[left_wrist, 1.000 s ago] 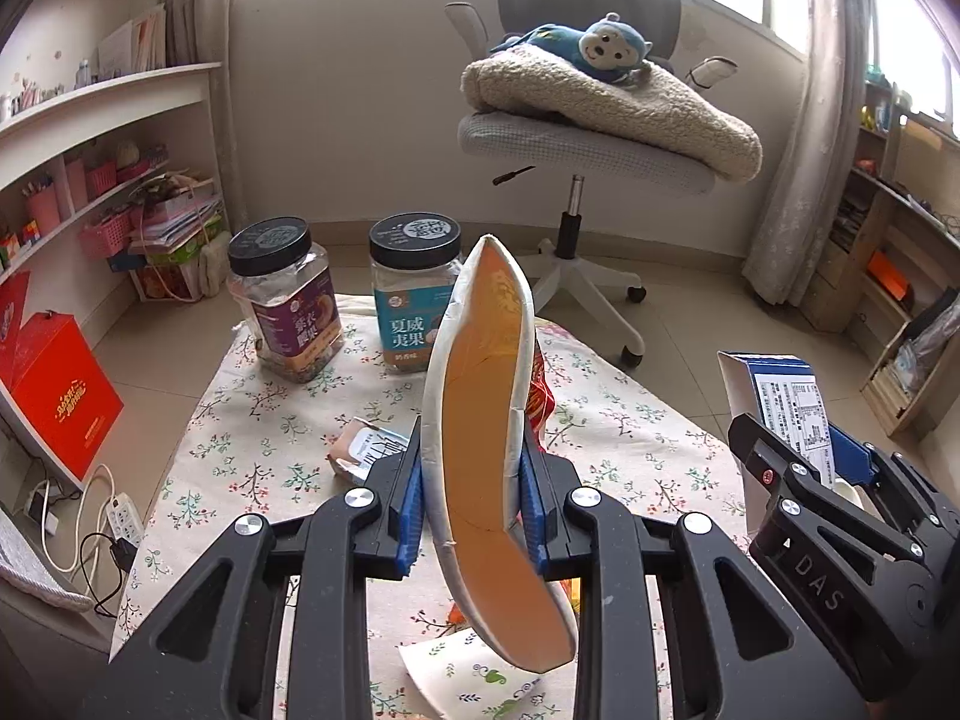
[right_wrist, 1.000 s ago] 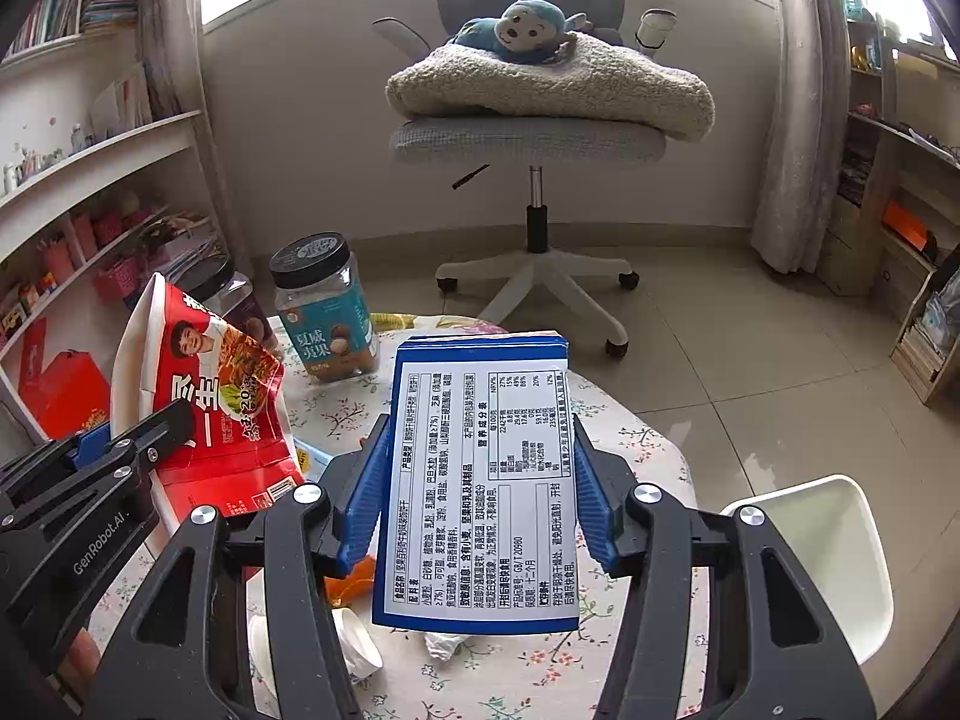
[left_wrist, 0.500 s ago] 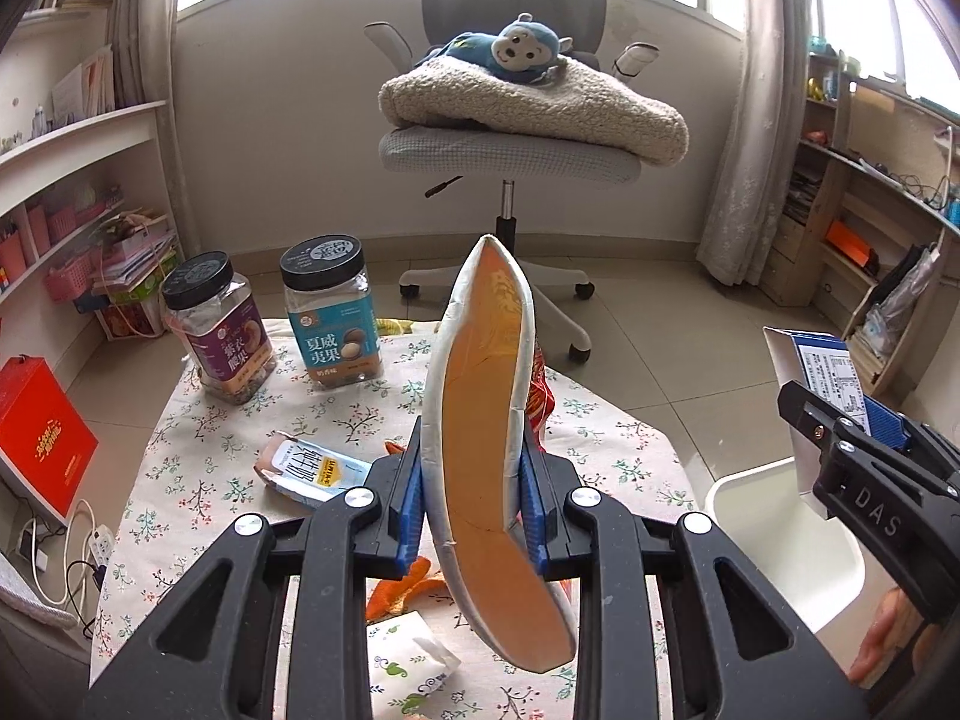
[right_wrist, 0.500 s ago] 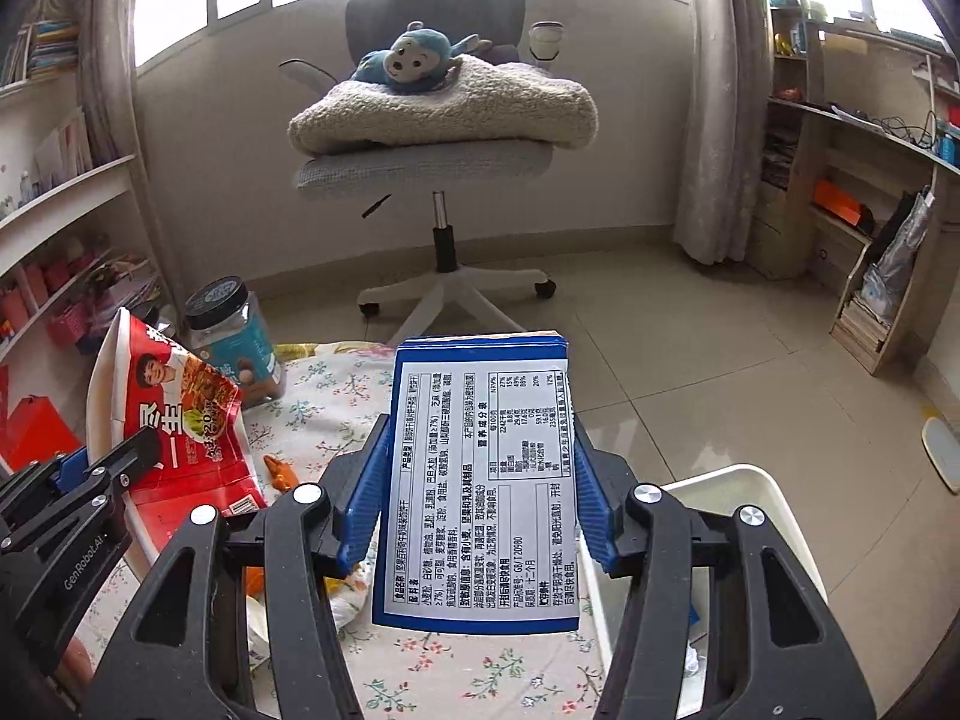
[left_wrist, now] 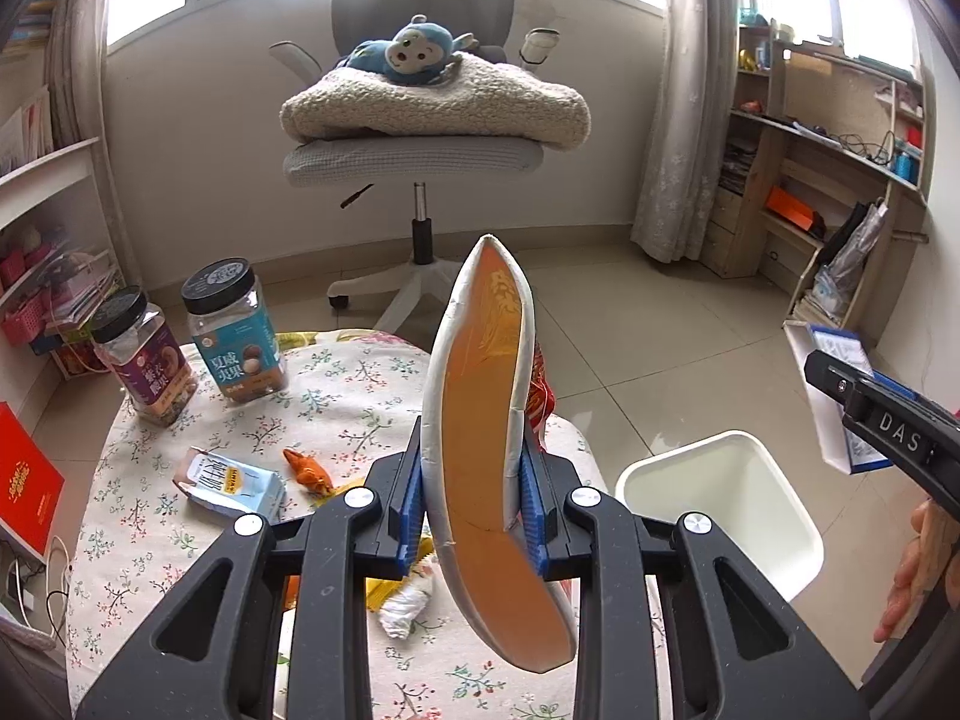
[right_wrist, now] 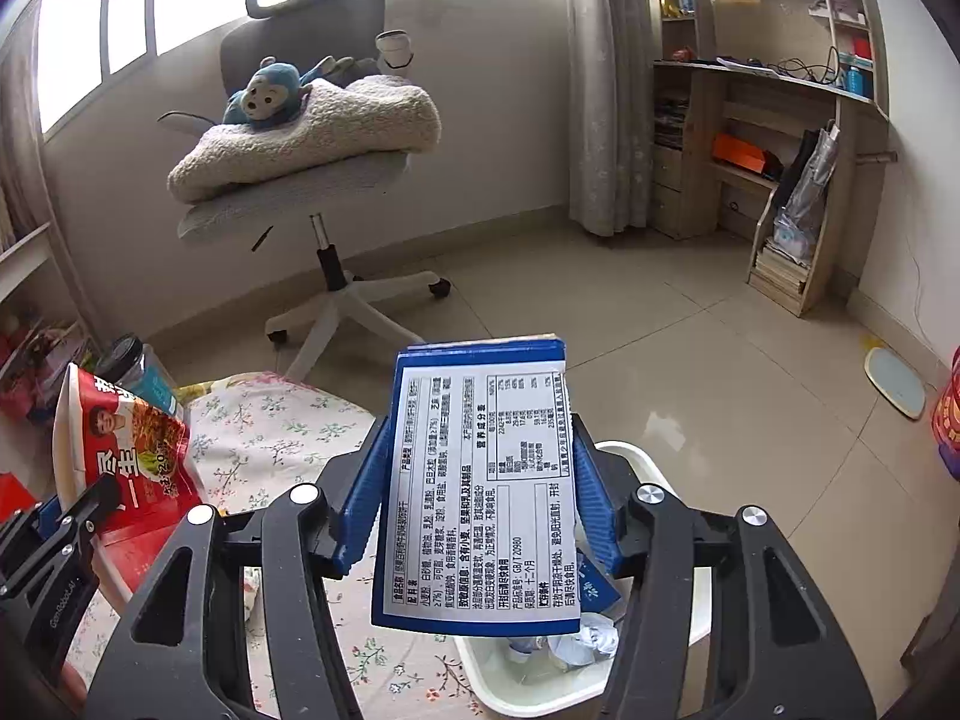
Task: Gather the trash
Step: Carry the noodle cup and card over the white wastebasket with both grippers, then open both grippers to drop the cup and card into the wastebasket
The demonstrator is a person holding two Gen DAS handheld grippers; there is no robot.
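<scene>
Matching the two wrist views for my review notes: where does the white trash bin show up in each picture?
Left wrist view: the white trash bin sits lower right, on the floor beside the floral table.
Right wrist view: the bin lies bottom centre, mostly hidden behind the blue box, crumpled paper inside.
Shared landmark: the blue monkey plush on the office chair.

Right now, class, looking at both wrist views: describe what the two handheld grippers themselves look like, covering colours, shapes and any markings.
Both are black plastic, built of forked linkage arms with silver round screw heads at the joints. Each finger ends in a blue ribbed pad. The left gripper carries pale lettering "GenRobot.AI" on its side, seen in the right wrist view. The right gripper shows white letters "DAS" in the left wrist view. No cables or sleeves are visible.
</scene>
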